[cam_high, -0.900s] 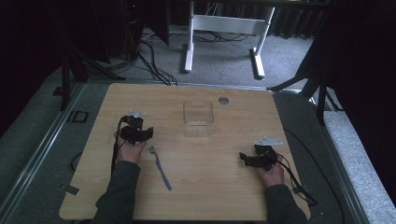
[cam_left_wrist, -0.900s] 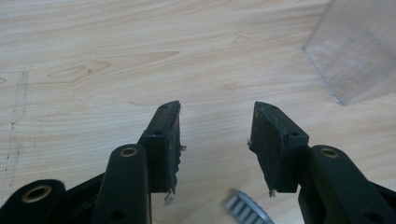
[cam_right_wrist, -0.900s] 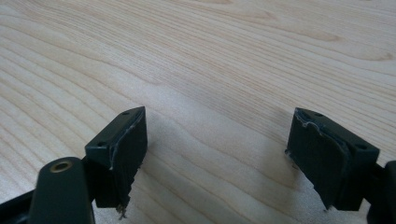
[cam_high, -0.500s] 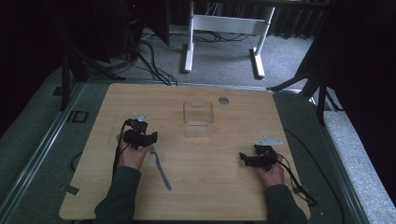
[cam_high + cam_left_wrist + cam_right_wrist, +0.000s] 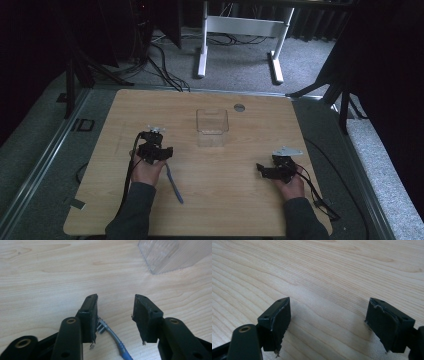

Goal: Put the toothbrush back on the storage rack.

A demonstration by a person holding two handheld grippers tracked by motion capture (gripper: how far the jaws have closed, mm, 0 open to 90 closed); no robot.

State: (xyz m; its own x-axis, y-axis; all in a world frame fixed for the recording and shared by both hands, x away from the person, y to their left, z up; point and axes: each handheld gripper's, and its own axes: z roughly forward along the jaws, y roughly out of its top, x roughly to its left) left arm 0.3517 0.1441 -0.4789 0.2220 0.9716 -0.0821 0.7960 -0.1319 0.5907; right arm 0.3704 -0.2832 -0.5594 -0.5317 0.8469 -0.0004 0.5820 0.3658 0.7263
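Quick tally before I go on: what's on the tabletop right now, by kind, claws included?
Claws: 2, left claw and right claw, both open
Forks: 1, blue-handled fork
Clear containers: 1, clear box
Grey discs: 1, round disc
Total: 5

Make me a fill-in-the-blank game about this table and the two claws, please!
1. The fork with the blue handle lies under the ___ claw.
2. Both claws have their jaws ___.
3. The clear box stands on the ___ table.
4. The right claw has ___ between its jaws but bare table.

Missing words: left; open; wooden; nothing
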